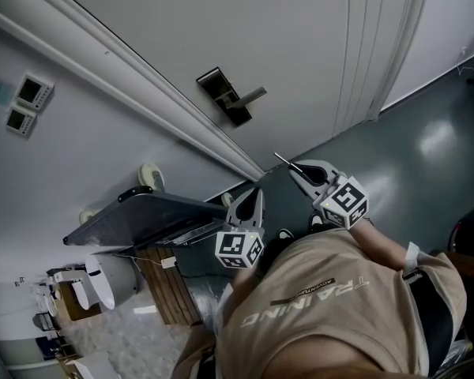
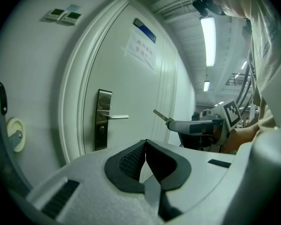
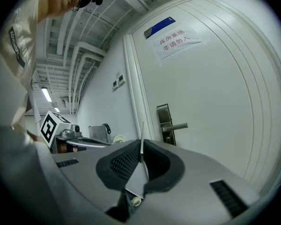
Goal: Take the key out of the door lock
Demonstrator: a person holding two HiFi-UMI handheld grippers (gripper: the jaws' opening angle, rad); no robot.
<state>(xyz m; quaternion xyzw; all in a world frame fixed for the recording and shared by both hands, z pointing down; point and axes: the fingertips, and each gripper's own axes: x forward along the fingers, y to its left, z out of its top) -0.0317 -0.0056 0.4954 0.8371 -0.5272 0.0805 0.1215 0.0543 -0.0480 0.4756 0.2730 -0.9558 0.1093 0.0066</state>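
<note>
The door lock, a dark plate with a silver lever handle, sits on the white door well away from both grippers. No key shows in the keyhole under the handle. My right gripper is shut on the key, whose thin metal blade sticks out from between the pads, pointing towards the door. In the left gripper view the key shows at the right gripper's tip, apart from the lock plate. My left gripper is shut with nothing between its pads.
Two wall control panels hang left of the door frame. A dark metal cart stands beside the left gripper, with a wooden crate beneath it. A paper notice is stuck on the door.
</note>
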